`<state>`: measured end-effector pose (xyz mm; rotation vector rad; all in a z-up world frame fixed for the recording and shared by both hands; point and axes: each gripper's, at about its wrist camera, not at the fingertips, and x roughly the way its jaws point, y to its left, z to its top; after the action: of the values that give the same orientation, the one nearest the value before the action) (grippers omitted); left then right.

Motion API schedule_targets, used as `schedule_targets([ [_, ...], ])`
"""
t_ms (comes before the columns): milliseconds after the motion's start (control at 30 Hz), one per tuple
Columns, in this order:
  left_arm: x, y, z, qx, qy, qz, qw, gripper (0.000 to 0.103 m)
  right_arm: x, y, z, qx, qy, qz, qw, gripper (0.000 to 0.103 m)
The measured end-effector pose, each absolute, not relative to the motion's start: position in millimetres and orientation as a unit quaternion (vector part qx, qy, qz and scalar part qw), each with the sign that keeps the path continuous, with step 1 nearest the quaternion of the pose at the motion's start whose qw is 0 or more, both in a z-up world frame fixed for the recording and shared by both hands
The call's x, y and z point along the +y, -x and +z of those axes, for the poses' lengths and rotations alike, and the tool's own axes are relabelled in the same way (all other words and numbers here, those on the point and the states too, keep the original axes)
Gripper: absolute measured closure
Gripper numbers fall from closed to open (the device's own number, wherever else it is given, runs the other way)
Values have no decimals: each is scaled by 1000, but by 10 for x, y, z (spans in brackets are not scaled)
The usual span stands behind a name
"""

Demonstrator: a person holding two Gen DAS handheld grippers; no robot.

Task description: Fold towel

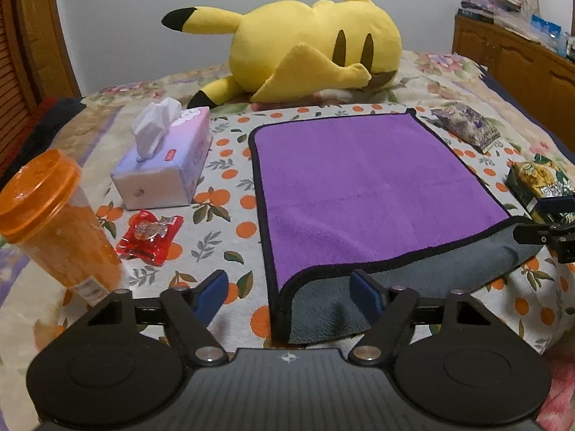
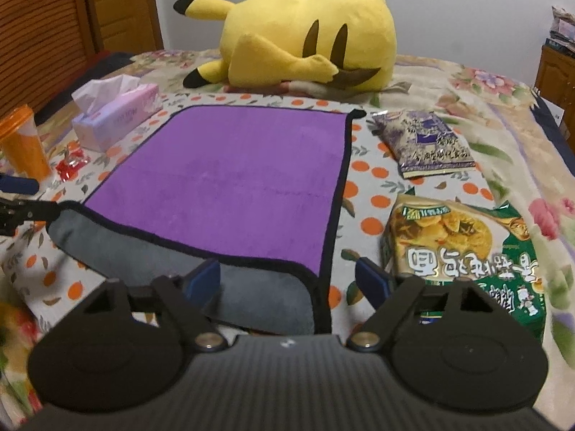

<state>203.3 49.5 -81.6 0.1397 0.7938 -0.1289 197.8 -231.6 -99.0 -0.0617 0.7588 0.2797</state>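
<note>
the purple towel (image 1: 363, 186) lies flat on the orange-dotted cloth (image 1: 230, 165) on the bed, its long axis running away from the cameras toward the yellow plush toy (image 1: 309, 46). its near edge is turned over, showing the grey underside (image 2: 151, 255) in a band across the front. the left gripper (image 1: 289, 294) hangs above the near left corner, jaws spread wide and holding nothing. the right gripper (image 2: 287, 280) hangs above the near right corner, likewise wide apart and empty. a tissue box (image 1: 165, 165) sits left of the towel.
</note>
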Motion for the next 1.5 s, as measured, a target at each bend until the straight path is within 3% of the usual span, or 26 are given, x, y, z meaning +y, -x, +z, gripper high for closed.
schedule_targets([
  [267, 513, -2131, -910, 404, -59, -75, 910, 41, -2320, -1999, -1042, 383, 26, 146, 912, 26],
  [467, 567, -2175, -986, 420, -47, -77, 903, 53, -2318, -2026, -1078, 393, 23, 157, 906, 31],
  [533, 581, -2175, -999, 426, -35, -82, 900, 61, -2323, -2037, -1088, 397, 21, 160, 904, 32],
  [567, 580, -2174, -1002, 428, -31, -85, 899, 64, -2324, -2041, -1094, 398, 21, 161, 903, 34],
  [667, 565, -2157, -1004, 430, -27, -91, 898, 72, -2357, -2055, -1107, 405, 0, 173, 898, 53],
  [767, 555, -2146, -1005, 429, -27, -92, 898, 76, -2352, -2046, -1103, 405, 1, 172, 898, 58],
  [900, 548, -2139, -1006, 430, -27, -93, 898, 84, -2348, -2044, -1096, 405, 9, 173, 898, 74],
  [1133, 533, -2135, -1023, 431, -36, -92, 897, 85, -2391, -2060, -1108, 408, 15, 167, 898, 86],
  [1200, 535, -2131, -1023, 431, -36, -92, 897, 87, -2383, -2055, -1109, 406, 23, 164, 899, 98],
  [1333, 513, -2119, -1019, 426, -44, -94, 899, 95, -2380, -2048, -1112, 404, 32, 164, 899, 99],
  [1500, 496, -2094, -959, 417, -38, -102, 902, 96, -2416, -2049, -1086, 397, 24, 165, 903, 99],
])
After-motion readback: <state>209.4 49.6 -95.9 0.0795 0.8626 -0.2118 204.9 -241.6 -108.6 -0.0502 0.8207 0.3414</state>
